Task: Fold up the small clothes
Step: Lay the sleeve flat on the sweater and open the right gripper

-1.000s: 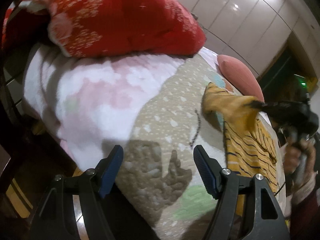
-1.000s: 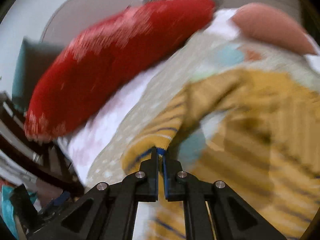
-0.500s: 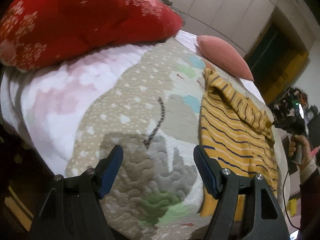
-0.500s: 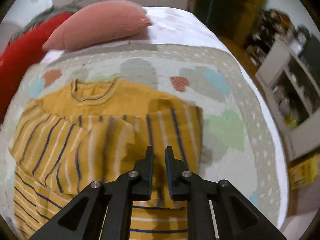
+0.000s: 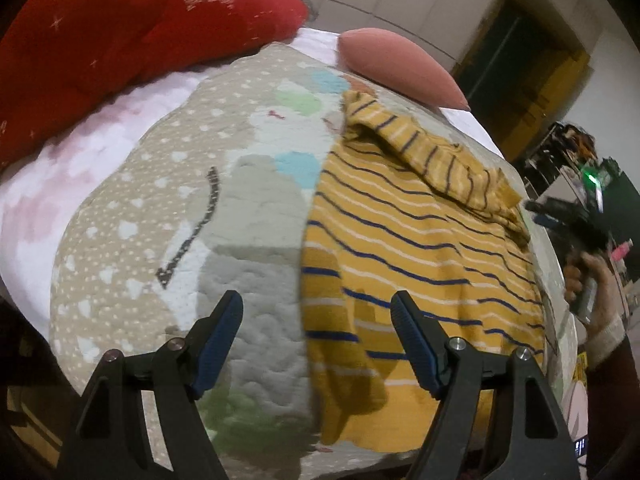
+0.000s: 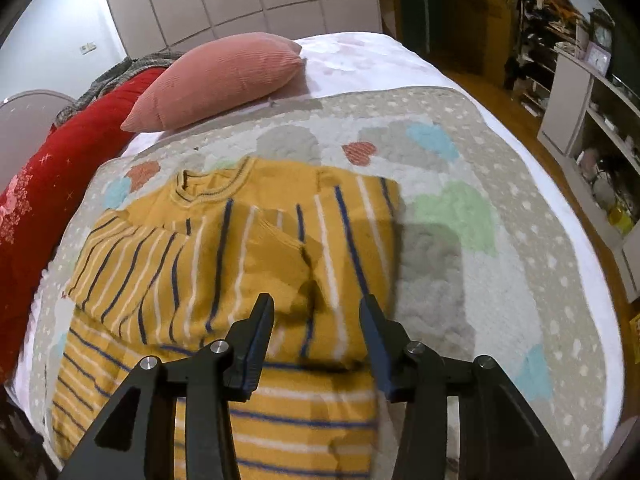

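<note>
Striped sweater (image 6: 224,280) lies flat on the quilt (image 6: 480,272), sleeves folded across. Your right gripper (image 6: 316,328) has just been opening, nothing between its jaws; left gripper (image 5: 316,344) is wide apart, empty. Catch the hem at six o'clock evenly. Only the left view shows your hand (image 5: 592,280) at three o'clock.

A bed with a white, pink-blotched sheet (image 6: 360,60) carries a quilted beige cover with pastel hearts and white dots (image 6: 500,208), spread over most of it. On the quilt lies a mustard-yellow knit sweater with navy and white stripes (image 6: 224,264), sleeves folded over its body. From the sweater, a ribbed pink cushion (image 6: 224,76) lies at twelve o'clock and a red snowflake-patterned blanket (image 6: 52,176) at ten o'clock.
</note>
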`<state>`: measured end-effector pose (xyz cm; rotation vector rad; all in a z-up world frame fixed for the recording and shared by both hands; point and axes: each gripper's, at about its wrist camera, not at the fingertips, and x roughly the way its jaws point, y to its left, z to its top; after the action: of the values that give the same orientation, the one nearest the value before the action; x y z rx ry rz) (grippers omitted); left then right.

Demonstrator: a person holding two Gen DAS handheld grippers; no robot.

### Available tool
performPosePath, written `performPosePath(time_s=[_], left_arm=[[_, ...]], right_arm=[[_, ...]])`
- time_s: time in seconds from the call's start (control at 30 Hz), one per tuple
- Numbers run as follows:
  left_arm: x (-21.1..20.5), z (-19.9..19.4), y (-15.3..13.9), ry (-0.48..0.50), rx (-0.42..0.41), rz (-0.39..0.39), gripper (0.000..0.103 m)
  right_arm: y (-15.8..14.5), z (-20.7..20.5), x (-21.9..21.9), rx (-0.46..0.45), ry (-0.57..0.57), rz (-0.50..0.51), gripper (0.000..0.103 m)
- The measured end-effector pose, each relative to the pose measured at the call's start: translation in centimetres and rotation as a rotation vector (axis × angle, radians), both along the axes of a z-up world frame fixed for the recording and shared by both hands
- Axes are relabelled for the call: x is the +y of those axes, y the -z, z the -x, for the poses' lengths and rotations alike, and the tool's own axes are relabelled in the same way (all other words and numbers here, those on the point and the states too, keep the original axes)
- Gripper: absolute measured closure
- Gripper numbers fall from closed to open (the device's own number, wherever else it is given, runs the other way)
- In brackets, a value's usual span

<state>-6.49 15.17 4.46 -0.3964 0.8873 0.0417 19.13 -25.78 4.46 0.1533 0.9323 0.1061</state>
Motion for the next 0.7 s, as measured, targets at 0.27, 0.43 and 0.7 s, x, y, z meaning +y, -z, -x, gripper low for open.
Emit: performPosePath(time_s=[0.27, 0.43, 0.7], left_arm=[[0.7, 0.7, -0.5, -0.026, 0.009, -0.047, 0.028], [1.9, 0.2, 0.4, -0.058, 0.032, -0.017, 0.028], [0.3, -0.1, 0.6, -0.019, 0.038, -0.006, 0.028]], right_arm=[[3.7, -4.6, 1.1, 0.093, 0.023, -0.044, 0.102], [2.1, -4.6, -3.4, 0.099, 0.163, -0.017, 0.102], [1.0, -2.1, -6.7, 0.068, 0.1, -0.238, 0.07]])
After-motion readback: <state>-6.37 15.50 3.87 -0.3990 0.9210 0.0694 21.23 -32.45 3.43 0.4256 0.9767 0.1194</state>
